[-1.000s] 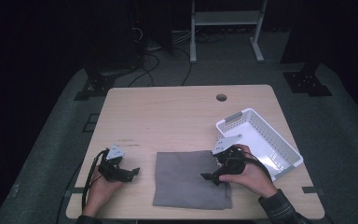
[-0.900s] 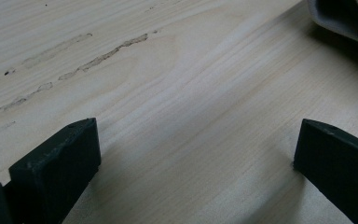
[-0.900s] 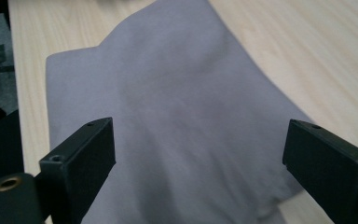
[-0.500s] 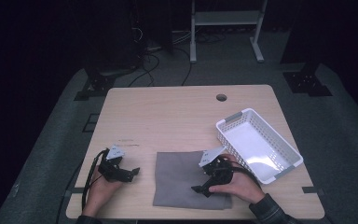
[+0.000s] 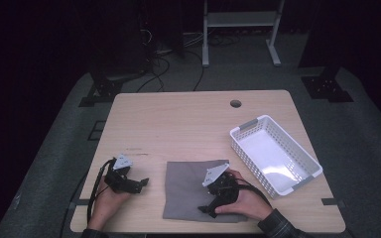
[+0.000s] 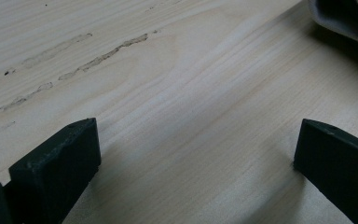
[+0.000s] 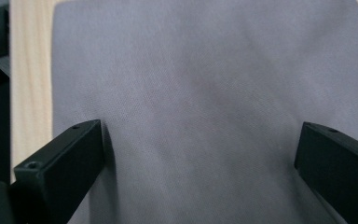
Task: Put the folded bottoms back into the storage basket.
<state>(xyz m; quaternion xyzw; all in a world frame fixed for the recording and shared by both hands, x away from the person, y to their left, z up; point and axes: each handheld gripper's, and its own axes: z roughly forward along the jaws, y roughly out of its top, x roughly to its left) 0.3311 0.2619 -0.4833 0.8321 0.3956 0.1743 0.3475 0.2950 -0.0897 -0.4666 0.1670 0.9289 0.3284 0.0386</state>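
Observation:
A grey cloth (image 5: 191, 186) lies flat near the table's front edge, between my two hands. My right gripper (image 5: 209, 206) hovers low over the cloth's right part, pointing toward its near edge. In the right gripper view its jaws (image 7: 198, 149) stand wide open over the grey cloth (image 7: 205, 84), with nothing between them. My left gripper (image 5: 138, 182) rests on bare wood just left of the cloth, pointing at it. Its jaws are open (image 6: 196, 149) over the tabletop, and a cloth edge (image 6: 349, 21) shows at the top right.
A white slatted basket (image 5: 248, 126) stands empty at the right of the wooden table (image 5: 188, 124), close to my right hand. A cable hole (image 5: 235, 103) sits near the far edge. Dark floor, cables and a metal stand lie beyond the table.
My right gripper has moved from beside the basket leftward and toward the near edge, over the cloth. The left gripper has stayed in place.

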